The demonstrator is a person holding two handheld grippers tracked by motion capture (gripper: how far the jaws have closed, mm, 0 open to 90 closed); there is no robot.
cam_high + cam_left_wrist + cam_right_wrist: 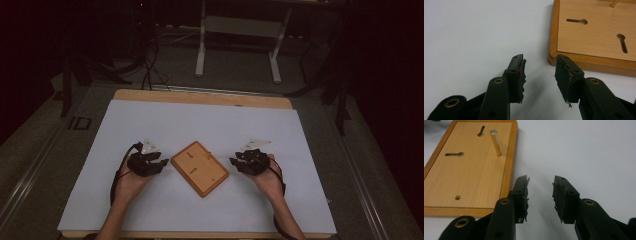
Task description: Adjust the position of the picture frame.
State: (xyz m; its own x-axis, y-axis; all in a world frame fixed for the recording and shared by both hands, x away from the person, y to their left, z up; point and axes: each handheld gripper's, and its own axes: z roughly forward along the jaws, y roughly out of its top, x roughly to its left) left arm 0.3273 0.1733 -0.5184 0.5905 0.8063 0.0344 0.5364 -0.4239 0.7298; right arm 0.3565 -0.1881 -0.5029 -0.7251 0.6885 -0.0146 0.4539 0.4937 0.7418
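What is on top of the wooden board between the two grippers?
On the wooden board one metal peg stands upright; two keyhole slots and a small hole are cut into it. What lies under the board is covered.

Pale marking reading roughly "ID" on the dark floor [79, 123] left of the tabletop [150, 125], no other legible text, wooden board [199, 168] bears no label or number

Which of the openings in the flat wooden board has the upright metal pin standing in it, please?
The small round hole by the wooden board's long edge nearest the right gripper holds the brass-coloured metal pin. Both keyhole-shaped slots are empty.
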